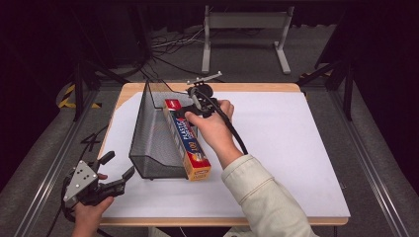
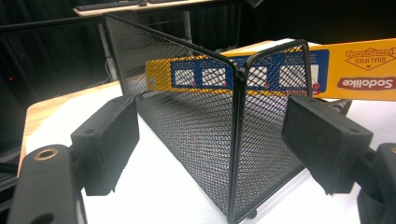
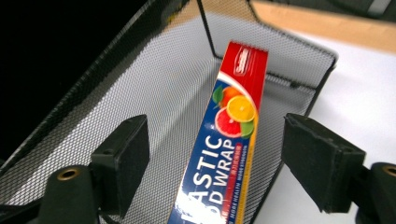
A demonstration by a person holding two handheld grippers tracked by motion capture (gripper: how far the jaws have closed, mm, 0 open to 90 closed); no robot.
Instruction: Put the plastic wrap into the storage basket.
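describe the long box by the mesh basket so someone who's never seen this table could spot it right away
On the white table, find the black wire-mesh basket at its left side. The plastic wrap box leans along the basket's right rim, its near end sticking out toward the person. It is the one colourful thing there: long and narrow, blue and yellow with a red end and citrus slices printed on it.

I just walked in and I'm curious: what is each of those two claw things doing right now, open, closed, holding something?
Left gripper: open, holding nothing.
Right gripper: open, either side of the plastic wrap box, not gripping it.
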